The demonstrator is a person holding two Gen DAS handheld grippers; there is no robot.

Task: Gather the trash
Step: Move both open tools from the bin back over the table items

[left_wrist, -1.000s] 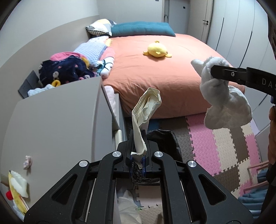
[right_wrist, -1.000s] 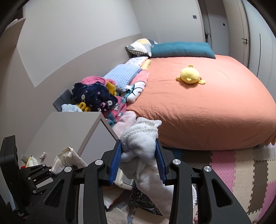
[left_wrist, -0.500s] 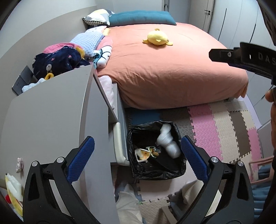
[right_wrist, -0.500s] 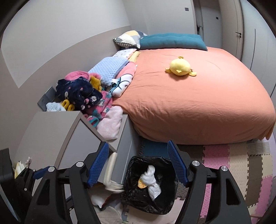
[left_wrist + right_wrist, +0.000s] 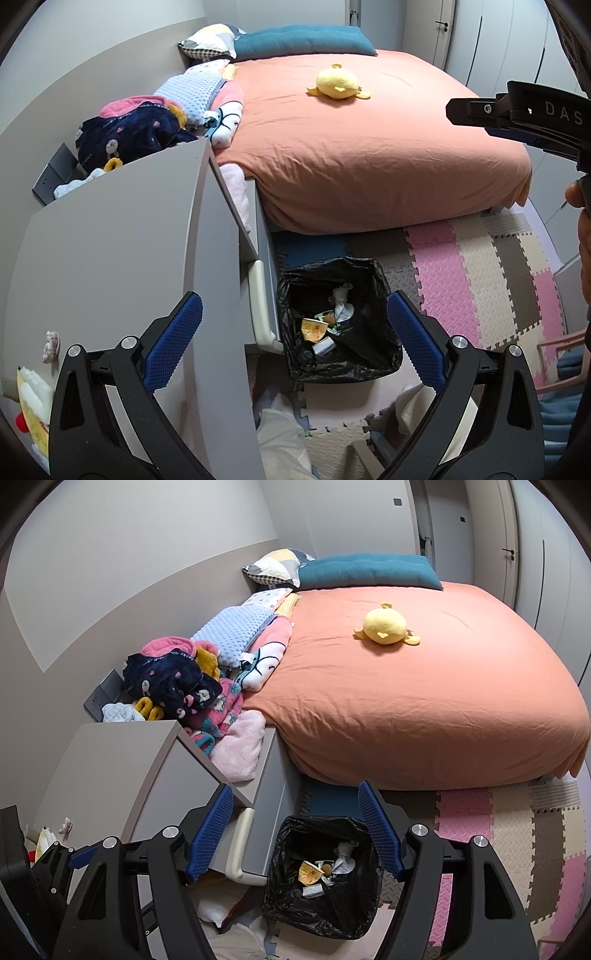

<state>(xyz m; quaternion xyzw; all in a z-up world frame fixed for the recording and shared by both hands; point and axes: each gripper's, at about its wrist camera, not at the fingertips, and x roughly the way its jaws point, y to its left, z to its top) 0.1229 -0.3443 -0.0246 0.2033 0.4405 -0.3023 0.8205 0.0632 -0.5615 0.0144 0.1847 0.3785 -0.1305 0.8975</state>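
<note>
A bin lined with a black bag (image 5: 380, 291) (image 5: 286, 897) stands on the floor beside the grey nightstand. Inside lie a white crumpled tissue (image 5: 341, 304) (image 5: 345, 862), a yellow wrapper (image 5: 314, 328) (image 5: 308, 873) and other scraps. My left gripper (image 5: 295, 338) hovers above the bin, wide open and empty. My right gripper (image 5: 297, 836) is also open and empty over the bin; its finger tip (image 5: 476, 110) shows at the right of the left wrist view. On the nightstand top (image 5: 110, 258) lie a small crumpled scrap (image 5: 51, 345) (image 5: 66, 825) and a yellow-white wrapper (image 5: 31, 402).
A bed with an orange cover (image 5: 424, 701) and a yellow plush (image 5: 386, 627) fills the back. Clothes and blankets (image 5: 177, 681) pile between wall and bed. Foam puzzle mats (image 5: 480, 280) cover the floor. White cloth (image 5: 280, 432) lies on the floor below the bin.
Both grippers opened. The paper from the left and the white tissue from the right dropped into the bin, where they now lie. Both views tipped down onto the bin.
</note>
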